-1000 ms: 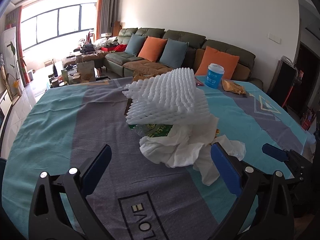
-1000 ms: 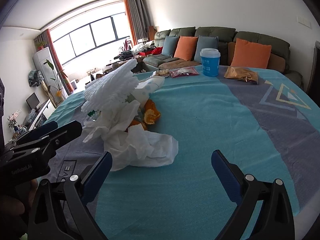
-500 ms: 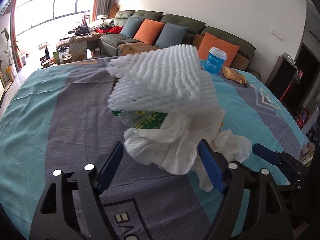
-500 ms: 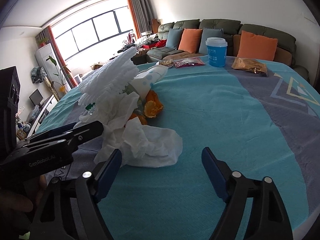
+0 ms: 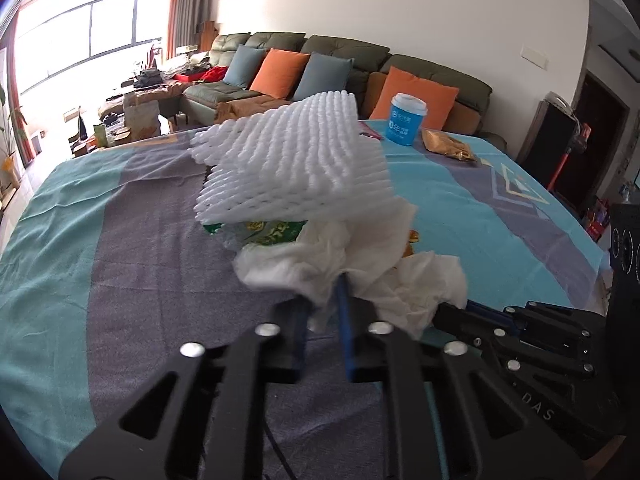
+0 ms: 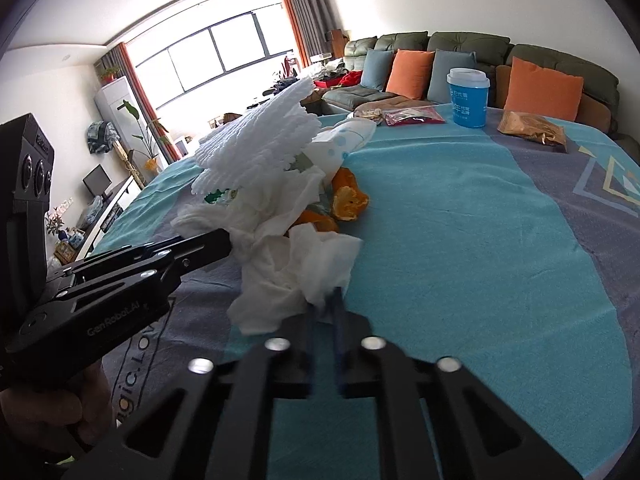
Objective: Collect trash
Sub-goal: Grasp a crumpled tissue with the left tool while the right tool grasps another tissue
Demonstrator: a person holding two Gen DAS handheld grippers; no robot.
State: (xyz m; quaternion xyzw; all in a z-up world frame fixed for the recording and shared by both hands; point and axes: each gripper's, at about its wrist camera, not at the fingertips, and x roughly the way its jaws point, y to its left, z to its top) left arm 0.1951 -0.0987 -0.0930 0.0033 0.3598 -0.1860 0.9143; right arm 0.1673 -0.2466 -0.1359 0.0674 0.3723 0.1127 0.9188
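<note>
While both are pinching crumpled white tissue, the left claw (image 5: 324, 312) and right claw (image 6: 324, 312) are each clamping a near edge of the trash pile (image 5: 320, 216), probably so the heap is being gathered from two sides at once. The pile is sitting mid-counter (image 5: 100, 264) on the cloth, topped by white foam netting (image 5: 292, 168) (tilting upward, its long axis running away toward the sofa), with orange peel (image 6: 348, 200) peeking out beside it.

the foam net (image 5: 292, 164) is white with a ribbed pattern. the crumpled tissues (image 6: 296, 264) are white. the peel (image 6: 348, 200) is orange. the cup (image 6: 468, 96) is blue with a white lid. the tablecloth (image 6: 460, 216) has teal and grey bands.
</note>
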